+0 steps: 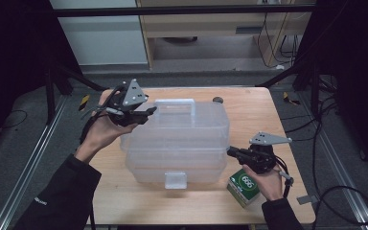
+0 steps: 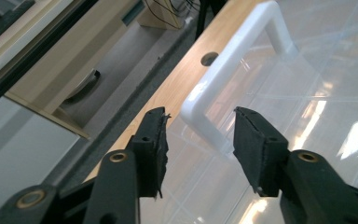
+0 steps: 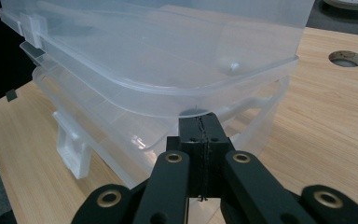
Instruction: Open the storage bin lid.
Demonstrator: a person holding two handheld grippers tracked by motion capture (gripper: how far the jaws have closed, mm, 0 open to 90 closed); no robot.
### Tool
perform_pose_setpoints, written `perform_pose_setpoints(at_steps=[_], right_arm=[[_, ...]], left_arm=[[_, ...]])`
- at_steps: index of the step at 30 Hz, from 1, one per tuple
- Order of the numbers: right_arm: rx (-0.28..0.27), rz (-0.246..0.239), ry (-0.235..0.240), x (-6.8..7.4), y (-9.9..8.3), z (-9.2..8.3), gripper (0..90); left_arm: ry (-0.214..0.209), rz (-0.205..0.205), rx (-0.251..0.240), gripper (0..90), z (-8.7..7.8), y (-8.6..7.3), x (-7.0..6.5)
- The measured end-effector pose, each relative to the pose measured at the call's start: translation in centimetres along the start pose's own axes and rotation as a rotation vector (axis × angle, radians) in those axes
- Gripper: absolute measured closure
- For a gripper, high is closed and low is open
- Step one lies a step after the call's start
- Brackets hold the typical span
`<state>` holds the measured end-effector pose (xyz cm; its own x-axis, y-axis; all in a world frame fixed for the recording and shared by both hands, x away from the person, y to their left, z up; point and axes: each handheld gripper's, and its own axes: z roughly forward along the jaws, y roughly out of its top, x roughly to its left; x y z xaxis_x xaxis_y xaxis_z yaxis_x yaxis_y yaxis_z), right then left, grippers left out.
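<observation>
A clear plastic storage box with a white carry handle on its lid stands in the middle of the wooden table. My left gripper hovers at the box's far left corner, open, its tips just left of the handle. In the left gripper view the handle's near corner lies just beyond the gap of the open left gripper, untouched. My right gripper is shut with nothing in it. Its tips rest against the box under the lid's rim on the right side.
A small green and white carton lies on the table by my right hand. The box's front latch hangs at the near side. A round hole sits in the table behind the box. Cabinets and cables stand beyond the table.
</observation>
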<state>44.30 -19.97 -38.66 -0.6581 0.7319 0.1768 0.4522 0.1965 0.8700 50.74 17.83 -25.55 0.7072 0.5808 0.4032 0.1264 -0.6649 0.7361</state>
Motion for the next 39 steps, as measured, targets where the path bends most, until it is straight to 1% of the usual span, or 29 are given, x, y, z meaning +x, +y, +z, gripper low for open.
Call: perform_pose_setpoints(at_steps=[1, 5, 10, 11, 13, 15, 17, 20, 22, 24, 27, 30, 32, 34, 36, 39], right_arm=[[0.001, 0.0, 0.0, 0.0, 0.0, 0.0, 90.0], [0.001, 0.001, 0.0, 0.0, 0.0, 0.0, 90.0], [0.002, 0.001, 0.001, 0.0, 0.0, 0.0, 90.0], [0.004, 0.001, 0.0, 0.0, 0.0, 0.0, 90.0], [0.005, 0.001, 0.0, 0.0, 0.0, 0.0, 90.0], [0.004, 0.001, -0.001, 0.0, 0.0, 0.0, 90.0], [0.004, 0.001, 0.0, 0.0, 0.0, 0.0, 90.0], [0.004, 0.002, -0.001, 0.0, 0.0, 0.0, 90.0], [0.005, 0.001, 0.0, 0.0, 0.0, 0.0, 90.0], [0.006, 0.0, -0.002, 0.0, 0.0, 0.1, 90.0], [0.006, 0.0, -0.002, 0.0, 0.0, 0.1, 90.0], [0.007, 0.0, -0.001, 0.0, 0.0, 0.1, 90.0], [0.007, 0.0, 0.0, 0.0, 0.0, 0.1, 90.0], [0.007, 0.001, 0.0, 0.0, 0.0, 0.1, 90.0], [0.009, 0.002, 0.0, 0.0, 0.0, 0.1, 90.0], [0.011, -0.001, -0.002, 0.1, 0.0, 0.2, 90.0]], left_arm=[[0.002, -0.025, -0.015, 56.4, -0.3, -0.3, 0.1], [0.023, -0.098, -0.059, 62.2, -1.4, -1.6, 0.8], [0.059, -0.194, -0.11, 68.5, -2.9, -3.5, 1.6], [0.071, -0.213, -0.114, 70.1, -3.2, -4.0, 1.8], [0.07, -0.255, -0.134, 73.3, -3.6, -4.8, 2.1], [0.08, -0.286, -0.136, 76.5, -4.0, -5.8, 2.3], [0.079, -0.317, -0.145, 78.4, -4.4, -6.8, 2.5], [0.096, -0.359, -0.149, 82.4, -4.7, -8.4, 2.7], [0.117, -0.39, -0.164, 84.9, -4.9, -9.5, 2.8], [0.12, -0.432, -0.181, 87.6, -5.1, -10.6, 2.9], [0.146, -0.482, -0.192, 89.0, -5.4, -12.1, 2.7], [0.157, -0.53, -0.197, 89.2, -5.7, -13.7, 2.3], [0.15, -0.567, -0.219, 89.2, -5.8, -14.9, 1.8], [0.154, -0.569, -0.206, 89.3, -5.6, -15.7, 1.2], [0.145, -0.59, -0.209, 89.2, -5.4, -16.7, 0.8], [0.146, -0.608, -0.204, 89.3, -5.0, -17.8, 0.2]])
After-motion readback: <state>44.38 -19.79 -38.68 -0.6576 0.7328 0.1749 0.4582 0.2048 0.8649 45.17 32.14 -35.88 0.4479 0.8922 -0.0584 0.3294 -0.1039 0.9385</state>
